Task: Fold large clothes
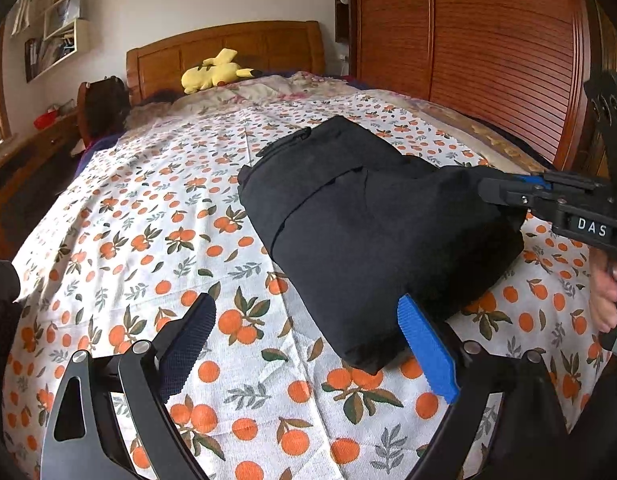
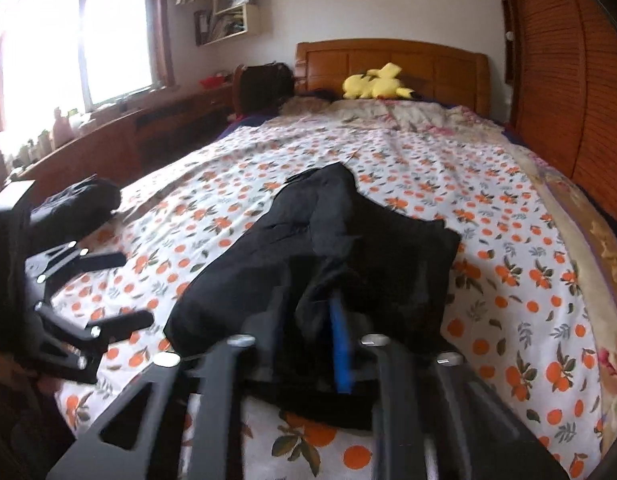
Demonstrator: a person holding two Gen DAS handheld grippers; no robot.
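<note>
A black garment [image 1: 360,224] lies folded into a thick bundle on the orange-print bedsheet [image 1: 148,240]. My left gripper [image 1: 308,320] is open just in front of its near corner, with the blue pad [image 1: 426,354] touching the bundle's edge and nothing between the fingers. My right gripper [image 1: 492,192] comes in from the right and is shut on the garment's right edge. In the right wrist view the garment [image 2: 308,248] fills the middle, and the right gripper [image 2: 328,320] has black cloth pinched against its blue pad [image 2: 340,344]. The left gripper [image 2: 128,292] shows open at the left.
A yellow plush toy [image 1: 214,72] lies by the wooden headboard [image 1: 228,48]. A wooden wardrobe [image 1: 468,40] runs along the bed's right side. Another dark cloth bundle [image 2: 78,204] sits at the bed's left edge. A window [image 2: 68,40] and a low cabinet stand on the left.
</note>
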